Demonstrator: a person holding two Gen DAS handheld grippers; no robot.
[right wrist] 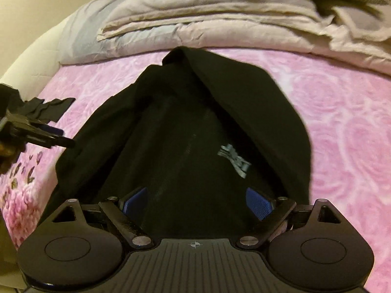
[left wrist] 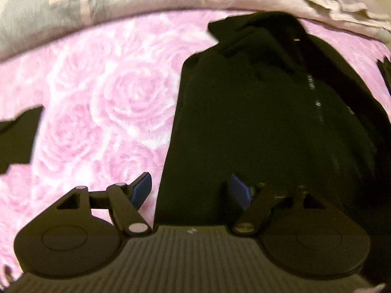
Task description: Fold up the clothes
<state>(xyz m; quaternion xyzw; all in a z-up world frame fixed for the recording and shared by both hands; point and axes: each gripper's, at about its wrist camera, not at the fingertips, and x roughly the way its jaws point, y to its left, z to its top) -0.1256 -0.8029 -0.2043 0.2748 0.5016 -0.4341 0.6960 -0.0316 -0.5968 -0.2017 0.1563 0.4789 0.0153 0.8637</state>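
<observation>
A black garment [right wrist: 185, 131] lies on the pink rose-patterned bed cover [right wrist: 342, 127], partly folded, with a grey printed logo [right wrist: 234, 160] showing. In the left wrist view it [left wrist: 256, 122] fills the right half. My left gripper [left wrist: 191, 190] is open and empty, its left blue pad over the cover and its right pad over the garment's near left edge. My right gripper [right wrist: 196, 202] is open and empty, both blue pads over the garment's near end. The left gripper also shows in the right wrist view [right wrist: 52, 134], beside the garment's left edge.
A rumpled beige and grey duvet [right wrist: 220, 24] is piled along the far side of the bed, also in the left wrist view [left wrist: 146, 2]. Another black cloth [right wrist: 46, 108] lies at the left, also in the left wrist view [left wrist: 17, 139]. A cream wall [right wrist: 36, 24] borders the bed's left.
</observation>
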